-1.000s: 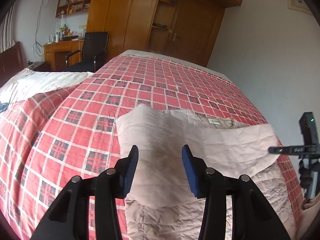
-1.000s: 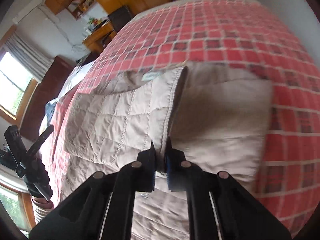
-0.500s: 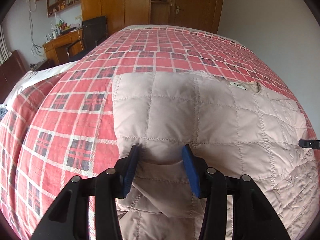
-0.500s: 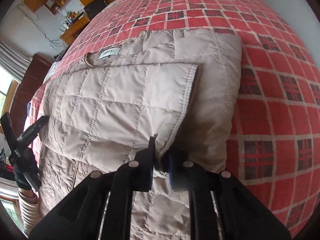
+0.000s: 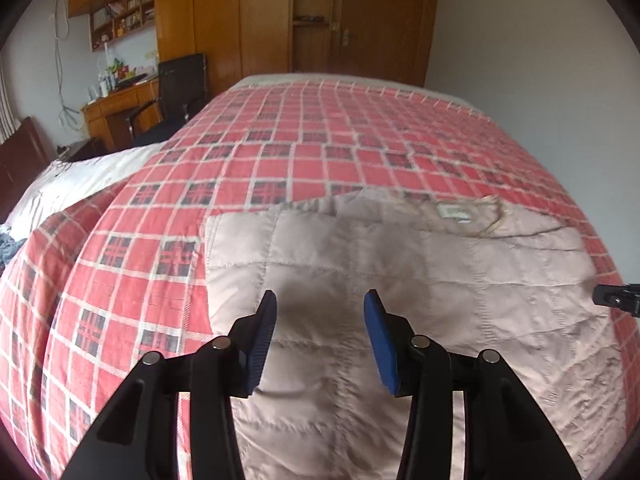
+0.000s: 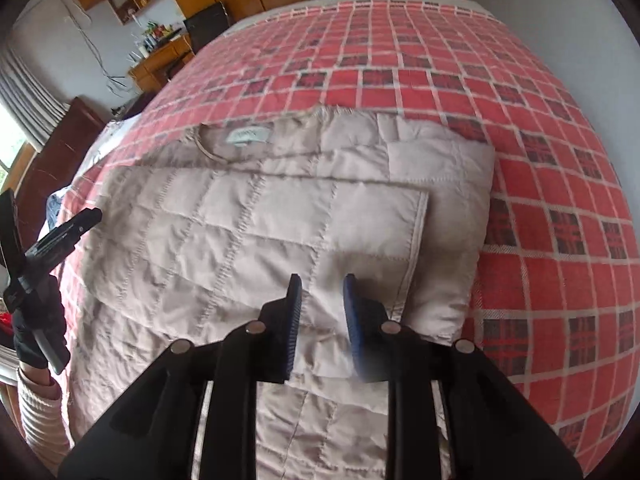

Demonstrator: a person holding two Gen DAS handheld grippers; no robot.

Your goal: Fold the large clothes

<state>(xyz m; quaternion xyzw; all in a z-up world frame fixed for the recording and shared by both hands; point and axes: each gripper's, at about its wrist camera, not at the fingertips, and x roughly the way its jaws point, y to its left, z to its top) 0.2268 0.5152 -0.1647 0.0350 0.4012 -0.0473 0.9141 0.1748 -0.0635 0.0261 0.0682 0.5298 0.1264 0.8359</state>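
A red plaid bed carries a beige quilted jacket; the left gripper and right gripper hover above it, fingers apart, empty.

Your left gripper hangs with its blue pads spread wide and nothing between them, above the near part of the beige quilted jacket. The jacket lies flat on the red plaid bedspread, its collar label on the far right.

Beige quilted jacket; red plaid bedspread; blue gripper pads.
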